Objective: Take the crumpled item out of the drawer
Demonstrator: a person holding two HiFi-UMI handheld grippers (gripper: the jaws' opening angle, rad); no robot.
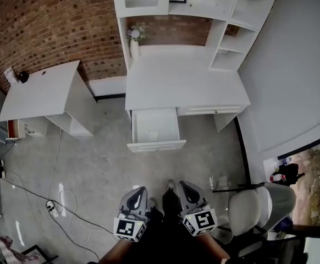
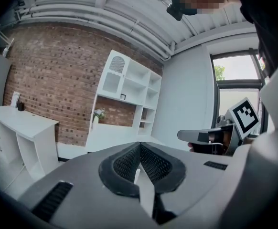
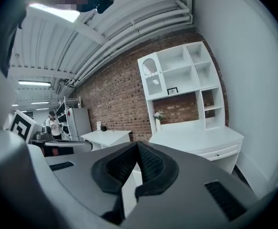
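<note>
Red-brown brick wall (image 1: 39,21) fills the upper left of the head view. A small white counter (image 1: 39,92) stands against it, and black cables (image 1: 55,205) trail over the grey floor (image 1: 94,169) below. Low in the middle, the left tool (image 1: 142,190) hangs above the floor, its jaws pressed together with nothing between them. Further up, the white drawer (image 1: 156,146) of the large white counter with shelves (image 1: 182,81) stands pulled out. A small pale thing (image 1: 152,135) lies inside it near the front, too faint to tell whether it is the crumpled item. Both tools are well apart from the drawer. The right tool (image 1: 183,185), beside the left one, also has its jaws closed on nothing. A pale chair (image 1: 253,208) stands at the far right.
</note>
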